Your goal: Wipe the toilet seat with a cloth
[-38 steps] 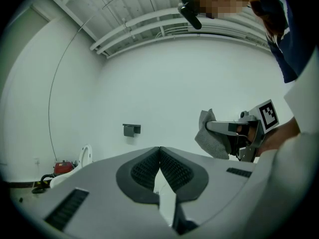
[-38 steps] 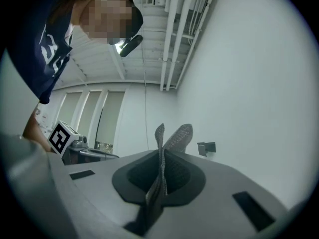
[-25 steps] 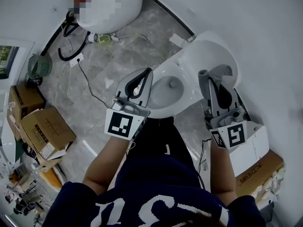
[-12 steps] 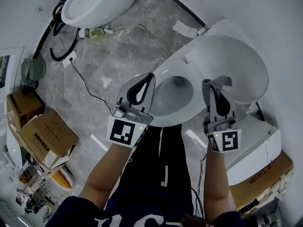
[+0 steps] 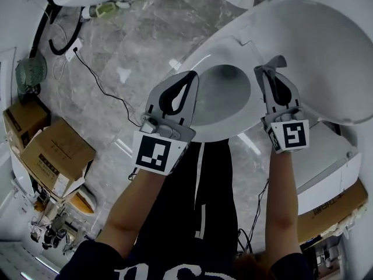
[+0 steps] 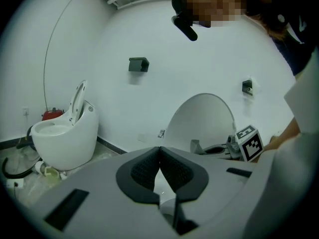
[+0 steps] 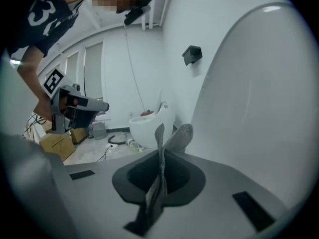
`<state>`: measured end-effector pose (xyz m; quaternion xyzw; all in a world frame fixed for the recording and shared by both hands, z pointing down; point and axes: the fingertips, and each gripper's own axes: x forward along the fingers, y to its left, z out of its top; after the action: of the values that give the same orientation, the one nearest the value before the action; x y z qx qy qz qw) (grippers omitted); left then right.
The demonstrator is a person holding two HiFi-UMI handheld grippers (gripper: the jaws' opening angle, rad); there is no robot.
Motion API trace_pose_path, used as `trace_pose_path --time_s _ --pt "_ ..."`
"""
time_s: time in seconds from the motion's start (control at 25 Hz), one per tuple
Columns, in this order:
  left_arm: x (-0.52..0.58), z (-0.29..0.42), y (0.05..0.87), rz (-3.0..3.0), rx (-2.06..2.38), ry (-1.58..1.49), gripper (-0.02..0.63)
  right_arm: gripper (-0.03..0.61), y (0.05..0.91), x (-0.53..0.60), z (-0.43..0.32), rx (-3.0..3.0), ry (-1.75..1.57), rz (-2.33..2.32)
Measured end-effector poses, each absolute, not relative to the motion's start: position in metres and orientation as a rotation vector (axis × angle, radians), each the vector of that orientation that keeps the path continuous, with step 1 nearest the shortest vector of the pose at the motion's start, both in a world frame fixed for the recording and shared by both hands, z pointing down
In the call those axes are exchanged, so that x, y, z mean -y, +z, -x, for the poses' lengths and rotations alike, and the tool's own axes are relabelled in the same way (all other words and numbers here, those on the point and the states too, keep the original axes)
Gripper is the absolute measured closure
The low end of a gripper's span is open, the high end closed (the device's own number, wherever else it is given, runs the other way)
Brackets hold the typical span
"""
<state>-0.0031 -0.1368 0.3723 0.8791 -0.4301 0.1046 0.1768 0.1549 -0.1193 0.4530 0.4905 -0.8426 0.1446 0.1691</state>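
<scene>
Toilet seat (image 5: 228, 135) below: right claw (image 5: 271, 72) pinches the cloth (image 7: 160, 138), left claw (image 5: 191, 76) closed, empty. A thin grip could drop it into the bowl (image 5: 224, 89).

Left tool (image 6: 159, 152), jaws apparently together

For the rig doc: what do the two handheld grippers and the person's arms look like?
The left gripper and right gripper have grey bodies, black ribbed pads and a black-and-white marker cube each. Bare forearms; navy short-sleeved shirt, white print.
</scene>
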Motion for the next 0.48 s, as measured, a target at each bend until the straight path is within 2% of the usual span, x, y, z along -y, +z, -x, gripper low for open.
trace_pose_path --time_s 0.48 --pt "0.131 -0.008 0.398 -2.472 1.201 0.310 0.594 0.549 0.536 0.130 -0.145 2.256 0.410 -1.249"
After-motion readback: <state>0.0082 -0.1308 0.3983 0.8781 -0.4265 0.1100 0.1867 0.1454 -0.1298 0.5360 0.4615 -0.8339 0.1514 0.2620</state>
